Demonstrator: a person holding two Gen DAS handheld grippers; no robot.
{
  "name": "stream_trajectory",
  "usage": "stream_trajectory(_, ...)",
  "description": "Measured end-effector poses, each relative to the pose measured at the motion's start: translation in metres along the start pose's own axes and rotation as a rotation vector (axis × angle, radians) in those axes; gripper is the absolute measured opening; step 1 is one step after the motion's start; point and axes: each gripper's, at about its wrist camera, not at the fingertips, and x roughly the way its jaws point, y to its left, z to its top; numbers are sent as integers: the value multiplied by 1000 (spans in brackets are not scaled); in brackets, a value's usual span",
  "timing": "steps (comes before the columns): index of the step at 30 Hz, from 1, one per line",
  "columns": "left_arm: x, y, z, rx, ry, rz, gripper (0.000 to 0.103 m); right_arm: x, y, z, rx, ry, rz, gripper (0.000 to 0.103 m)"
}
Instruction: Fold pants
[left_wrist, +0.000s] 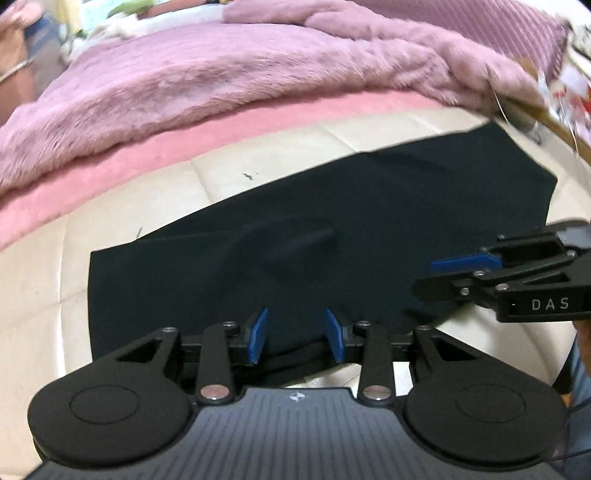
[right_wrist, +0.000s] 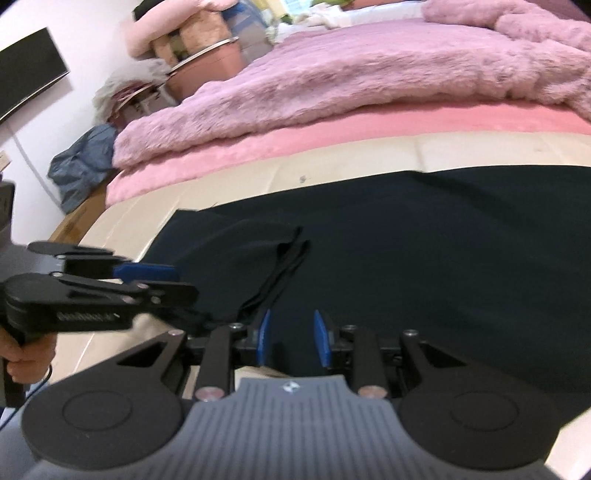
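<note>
Black pants (left_wrist: 332, 206) lie spread flat on the cream mattress (left_wrist: 229, 173). My left gripper (left_wrist: 295, 334) hovers over their near edge, open, its blue pads (left_wrist: 258, 336) apart with dark cloth under the gap. The right gripper (left_wrist: 432, 277) comes in from the right over the pants' near right corner. In the right wrist view the pants (right_wrist: 424, 240) fill the middle, with a folded-over flap (right_wrist: 258, 258) at the left. My right gripper (right_wrist: 291, 336) is open above the cloth, gripping nothing. The left gripper (right_wrist: 173, 282) reaches in from the left beside that flap, held by a hand (right_wrist: 26, 354).
A fluffy purple blanket (left_wrist: 221, 81) and a pink sheet (left_wrist: 110, 166) lie beyond the pants. In the right wrist view, past the bed's left end, are a blue bag (right_wrist: 81, 166), stacked clutter (right_wrist: 199, 51) and a dark screen (right_wrist: 29, 70) on the wall.
</note>
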Motion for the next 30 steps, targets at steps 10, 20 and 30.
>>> stream_trajectory(10,25,-25,-10,89,41,-15,43,20,17,6,-56,27,21,18)
stream_trajectory(20,-2,1,-7,-59,-21,-107,5,22,8,-2,-55,52,6,18)
stream_trajectory(30,23,-9,-15,-41,84,-151,7,19,5,-3,-29,52,6,18)
